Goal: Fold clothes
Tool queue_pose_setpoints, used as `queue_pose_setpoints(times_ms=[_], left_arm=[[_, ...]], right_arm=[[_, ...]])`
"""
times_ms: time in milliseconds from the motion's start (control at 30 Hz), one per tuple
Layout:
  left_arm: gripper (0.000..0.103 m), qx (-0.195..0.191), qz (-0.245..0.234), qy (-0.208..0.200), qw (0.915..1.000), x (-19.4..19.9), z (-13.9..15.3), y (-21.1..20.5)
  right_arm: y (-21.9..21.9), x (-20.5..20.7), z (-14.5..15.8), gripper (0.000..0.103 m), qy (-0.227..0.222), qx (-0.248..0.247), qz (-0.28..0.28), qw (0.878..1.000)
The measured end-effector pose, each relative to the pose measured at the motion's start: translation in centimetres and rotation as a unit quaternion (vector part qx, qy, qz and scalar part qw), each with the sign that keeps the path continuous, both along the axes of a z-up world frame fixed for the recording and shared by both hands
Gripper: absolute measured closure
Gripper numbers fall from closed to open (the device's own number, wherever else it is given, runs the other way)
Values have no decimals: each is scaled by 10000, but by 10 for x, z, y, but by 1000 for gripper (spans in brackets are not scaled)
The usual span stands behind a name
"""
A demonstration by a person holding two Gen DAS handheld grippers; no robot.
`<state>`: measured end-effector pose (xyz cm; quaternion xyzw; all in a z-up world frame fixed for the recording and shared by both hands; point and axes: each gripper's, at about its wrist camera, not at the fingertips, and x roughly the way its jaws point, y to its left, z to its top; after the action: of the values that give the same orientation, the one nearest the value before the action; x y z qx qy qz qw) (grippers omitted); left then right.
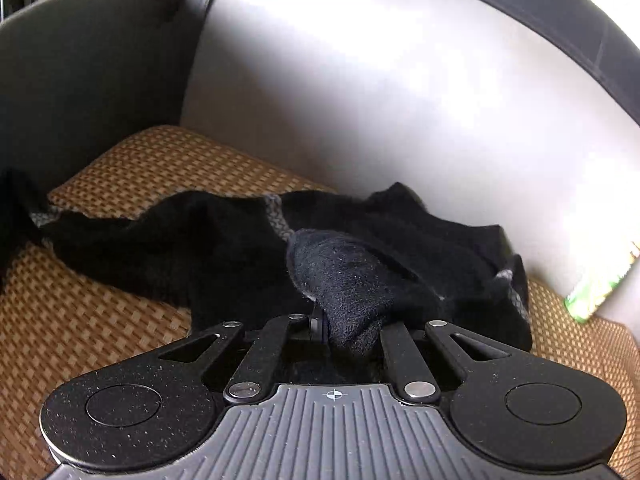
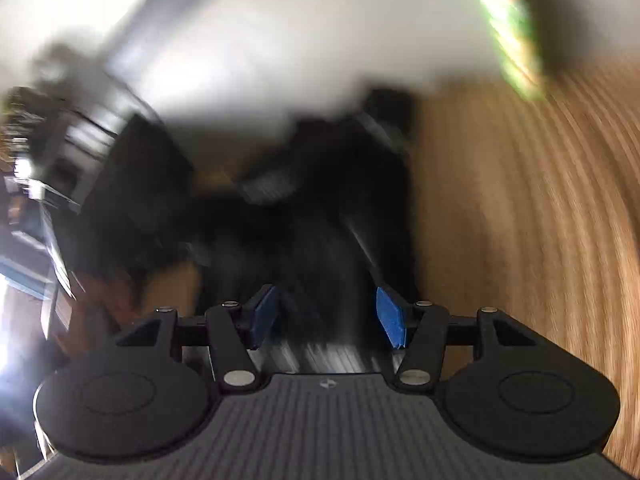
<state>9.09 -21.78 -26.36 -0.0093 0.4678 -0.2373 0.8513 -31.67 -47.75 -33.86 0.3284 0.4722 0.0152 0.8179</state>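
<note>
Woven sofa seat (image 1: 132, 168) carries the black garment (image 1: 224, 248), sprawled ahead of the left gripper (image 1: 352, 332) — its fingers pinch a fleecy edge, likely to lift for folding. Right gripper (image 2: 326, 314) — fingers wide, empty, over blurred cloth.

left gripper (image 1: 348, 328) low and level, jaws closed with black fabric bunched between them, fingertips hidden; right gripper (image 2: 326, 314) jaws spread wide, blue pads (image 2: 390, 318) exposed and nothing between them, view motion-blurred.
</note>
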Motion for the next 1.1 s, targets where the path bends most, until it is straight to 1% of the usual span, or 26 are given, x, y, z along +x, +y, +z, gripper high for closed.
queue_pose_setpoints(times_ms=[67,167,267,333,367,400,433,467,500,567,633,733,767,833,933,967,1033,1100], left_arm=[[102,56,-106,-5,9999,2,1,-5],[101,103,-252,17,9996,9,-3,-10],[101,-21,-234,156,9996,17,-1,-13],[101,-87,-247,192,9995,23,1,-16],[101,-90,-271,176,9994,26,2,-18],[101,-95,-287,169,9994,28,4,-18],[101,-108,-296,170,9994,31,6,-19],[101,-127,-282,174,9994,35,8,-18],[101,-151,-253,181,9994,39,10,-17],[101,-199,-183,183,9995,47,13,-14],[101,-220,-125,187,9995,54,15,-11],[101,-187,-53,152,9997,64,14,-10],[101,-160,-47,130,9998,67,13,-10],[101,-98,-79,102,9999,72,10,-12],[101,60,-186,100,9998,77,3,-15],[101,109,-200,96,9997,78,1,-16],[101,136,-156,116,9997,78,-3,-15],[101,111,-85,151,9998,80,-4,-12]], right_arm=[[13,-38,-25,42,401,-149,-240,9988],[37,-81,-53,42,810,-194,-571,9949],[62,-105,-61,42,970,-272,-781,9918],[74,-106,-64,44,991,-275,-717,9921],[80,-107,-65,48,1001,-276,-684,9922],[86,-107,-66,55,1011,-278,-652,9923],[93,-108,-67,81,1021,-279,-620,9924],[98,-108,-67,94,1017,-315,-579,9926],[100,-105,-63,97,961,-471,-505,9930],[109,-99,-52,97,726,-716,-296,9943],[122,-96,-40,97,467,-832,44,9954],[143,-89,-41,97,418,-877,611,9934],[149,-87,-43,97,420,-881,772,9922],[159,-81,-55,97,553,-822,889,9911],[162,-74,-71,96,707,-715,889,9909],[160,-75,-75,93,753,-698,901,9906],[159,-70,-82,91,854,-619,1010,9893],[157,-73,-80,87,943,-467,1152,9878]])
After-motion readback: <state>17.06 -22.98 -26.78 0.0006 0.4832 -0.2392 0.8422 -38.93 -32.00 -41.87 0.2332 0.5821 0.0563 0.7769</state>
